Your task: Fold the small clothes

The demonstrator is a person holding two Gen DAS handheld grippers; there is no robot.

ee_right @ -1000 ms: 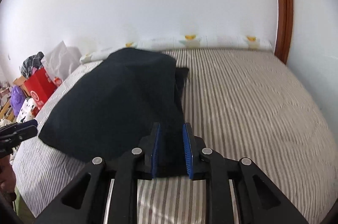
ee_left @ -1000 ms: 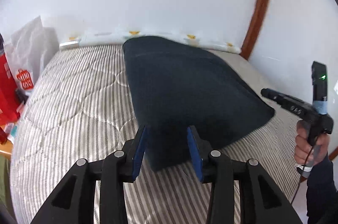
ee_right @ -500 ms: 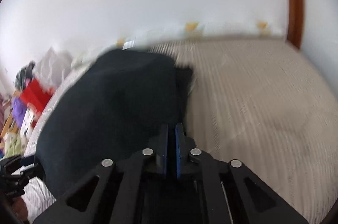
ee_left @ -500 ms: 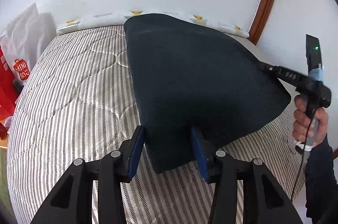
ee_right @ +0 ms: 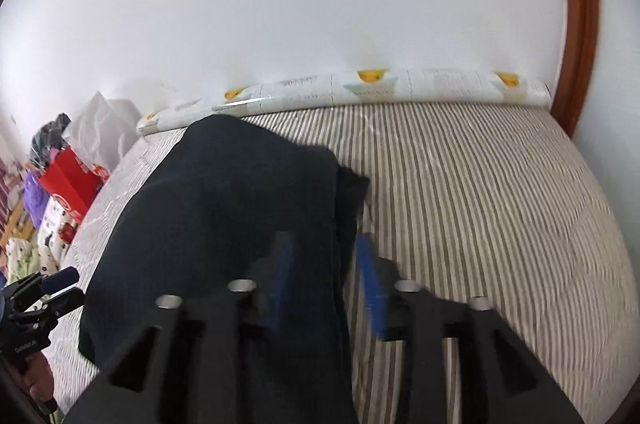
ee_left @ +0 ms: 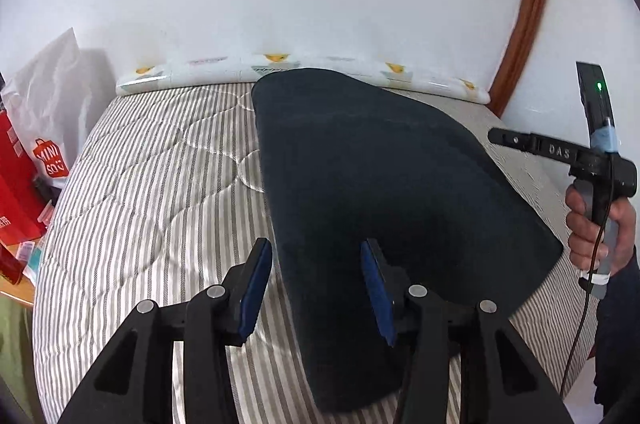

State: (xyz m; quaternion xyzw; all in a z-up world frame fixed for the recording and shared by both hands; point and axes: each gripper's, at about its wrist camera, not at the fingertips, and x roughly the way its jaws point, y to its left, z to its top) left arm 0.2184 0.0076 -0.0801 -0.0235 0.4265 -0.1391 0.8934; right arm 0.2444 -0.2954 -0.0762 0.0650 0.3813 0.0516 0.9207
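Observation:
A dark navy garment lies folded on the striped mattress. My left gripper stands open over the garment's near corner, with the cloth between its blue pads and a gap on the left side. In the right wrist view, my right gripper straddles the garment's right edge. Its jaws are opening and the cloth hangs loose between them. A hand holds the right gripper just off the garment's right side in the left wrist view. The left gripper shows at the lower left.
A rolled white pad with yellow prints lies along the wall at the mattress's far edge. Red and white shopping bags stand left of the bed, and a wooden door frame rises at the right. Bare striped mattress extends right of the garment.
The right gripper was shut on the garment's edge half a second ago and its jaws now stand apart. The left gripper's jaws widened slightly. Both hands have shifted across the bed.

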